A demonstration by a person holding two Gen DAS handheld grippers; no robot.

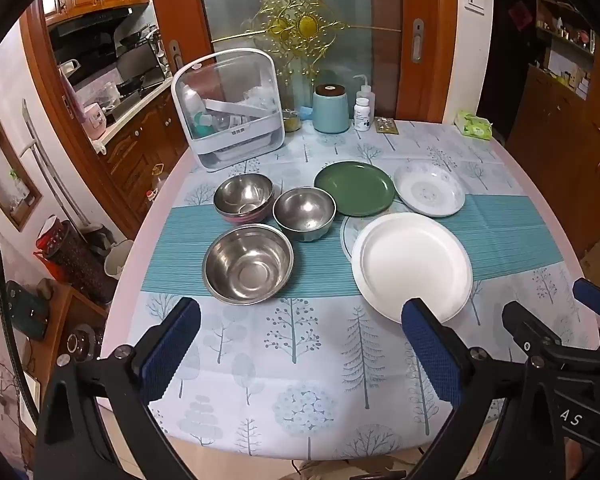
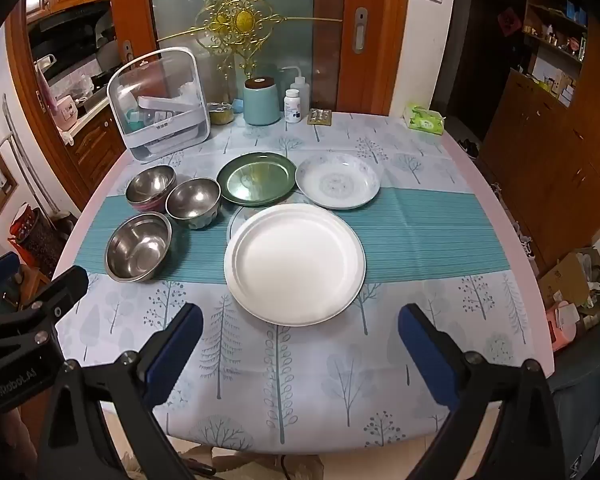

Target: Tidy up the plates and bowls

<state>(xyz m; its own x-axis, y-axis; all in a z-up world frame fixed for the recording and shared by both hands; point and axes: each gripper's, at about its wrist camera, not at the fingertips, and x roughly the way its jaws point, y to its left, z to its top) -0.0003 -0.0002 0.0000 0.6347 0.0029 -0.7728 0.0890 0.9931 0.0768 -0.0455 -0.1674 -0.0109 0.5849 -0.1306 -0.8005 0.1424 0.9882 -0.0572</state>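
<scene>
A large white plate (image 1: pixel 412 264) (image 2: pixel 296 264) lies nearest on the tablecloth, covering most of a patterned plate (image 1: pixel 348 228) beneath it. Behind it sit a green plate (image 1: pixel 354 188) (image 2: pixel 256 178) and a patterned deep plate (image 1: pixel 430 194) (image 2: pixel 338 184). To the left stand a wide steel bowl (image 1: pixel 248 264) (image 2: pixel 140 246), a smaller steel bowl (image 1: pixel 304 212) (image 2: pixel 194 202) and a steel bowl nested in a pinkish one (image 1: pixel 244 196) (image 2: pixel 152 186). My left gripper (image 1: pixel 300 340) (image 2: pixel 36 276) and right gripper (image 2: pixel 300 340) (image 1: pixel 556 308) hover open above the table's near edge, holding nothing.
At the back of the round table (image 2: pixel 512 216) stand a clear-lidded storage box (image 1: pixel 228 108), a teal canister (image 1: pixel 331 108), a white pill bottle (image 1: pixel 362 114) and a green wipes pack (image 1: pixel 474 125). Wooden cabinets flank both sides.
</scene>
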